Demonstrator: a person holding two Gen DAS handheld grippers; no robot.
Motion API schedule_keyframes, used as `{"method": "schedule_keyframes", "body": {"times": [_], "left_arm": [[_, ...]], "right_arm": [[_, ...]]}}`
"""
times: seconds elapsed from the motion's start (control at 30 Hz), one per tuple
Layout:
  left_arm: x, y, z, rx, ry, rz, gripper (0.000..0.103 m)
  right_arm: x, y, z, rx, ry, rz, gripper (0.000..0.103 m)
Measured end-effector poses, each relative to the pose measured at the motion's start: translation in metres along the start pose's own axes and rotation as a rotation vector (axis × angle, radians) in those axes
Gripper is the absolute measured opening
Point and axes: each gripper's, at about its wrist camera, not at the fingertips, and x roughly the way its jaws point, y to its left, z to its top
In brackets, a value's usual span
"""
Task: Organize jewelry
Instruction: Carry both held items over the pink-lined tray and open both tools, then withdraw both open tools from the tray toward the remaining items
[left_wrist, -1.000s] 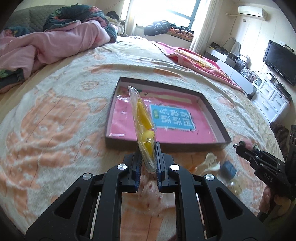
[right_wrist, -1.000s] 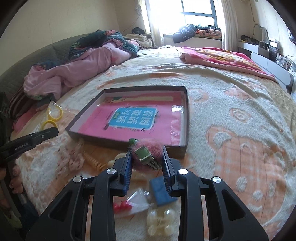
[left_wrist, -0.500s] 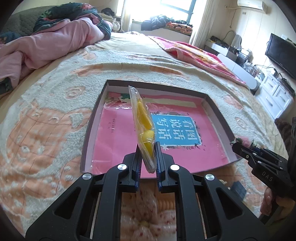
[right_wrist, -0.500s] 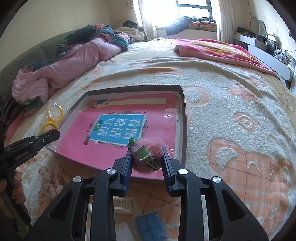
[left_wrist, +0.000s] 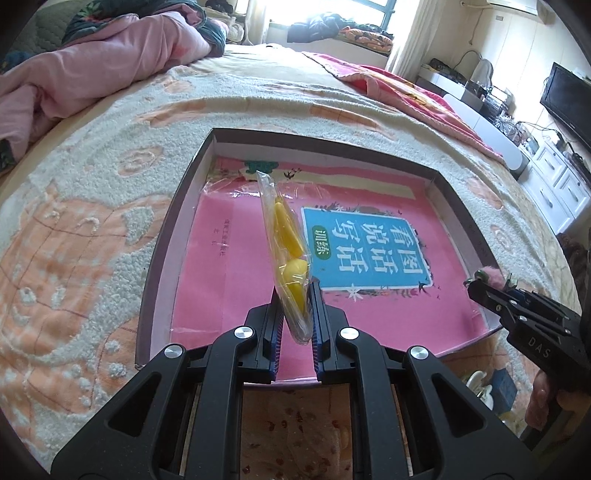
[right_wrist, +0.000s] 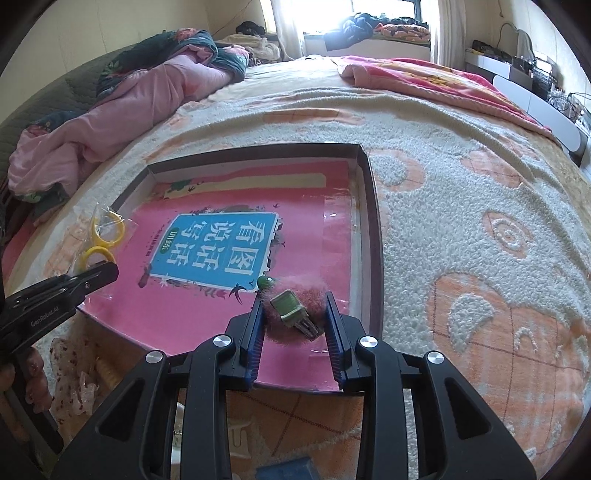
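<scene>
Left wrist view: left tool (left_wrist: 295, 295) pinches clear bag w/ yellow rings (left_wrist: 287, 258) upright over near part of the box (left_wrist: 159, 266) on bed. Right tool (right_wrist: 293, 314) clamps pink fuzzy hair clip (right_wrist: 295, 310) above box's near right corner.

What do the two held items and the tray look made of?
The bag in the left gripper: thin clear glossy plastic film around smooth yellow hoops, likely hard plastic. The hair clip in the right gripper: fuzzy pink fabric or plush, with a green clasp that may be painted metal. The tray: matte dark cardboard by its folded corners, lined with a glossy printed pink sheet.
</scene>
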Motion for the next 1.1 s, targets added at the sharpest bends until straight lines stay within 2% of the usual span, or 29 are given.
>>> {"method": "schedule_keyframes", "body": {"times": [0.23, 0.3, 0.37, 0.47, 0.53, 0.57, 0.67, 0.73, 0.87, 1.1], "left_arm": [[-0.001, 0.005, -0.003, -0.007, -0.003, -0.005, 0.01], [-0.004, 0.007, -0.005, -0.014, -0.012, -0.009, 0.016], [-0.009, 0.007, -0.007, -0.015, -0.031, -0.013, 0.026], [-0.018, 0.008, -0.011, -0.023, -0.052, -0.019, 0.032], [-0.026, 0.009, -0.013, -0.032, -0.069, -0.027, 0.035], [-0.03, 0.009, -0.014, -0.034, -0.079, -0.031, 0.04], [-0.044, 0.006, -0.017, -0.018, -0.119, -0.048, 0.052], [-0.054, 0.003, -0.02, -0.006, -0.153, -0.053, 0.057], [-0.071, -0.004, -0.024, 0.019, -0.2, -0.053, 0.064], [-0.09, -0.014, -0.04, 0.053, -0.227, -0.067, 0.075]], "right_arm": [[0.002, 0.0, -0.001, 0.008, 0.001, -0.003, 0.031], [0.001, 0.001, -0.001, 0.007, -0.004, -0.003, 0.035], [-0.002, 0.001, -0.002, 0.006, -0.014, -0.007, 0.043], [-0.008, -0.001, -0.004, 0.01, -0.031, 0.006, 0.049], [-0.013, 0.0, -0.005, 0.007, -0.047, 0.001, 0.06], [-0.016, -0.001, -0.006, 0.01, -0.054, 0.001, 0.062], [-0.028, -0.002, -0.01, 0.014, -0.076, 0.01, 0.066], [-0.036, -0.002, -0.013, 0.007, -0.089, 0.01, 0.07], [-0.053, -0.003, -0.019, -0.006, -0.126, 0.006, 0.075], [-0.086, 0.003, -0.036, -0.05, -0.199, -0.013, 0.083]]}}
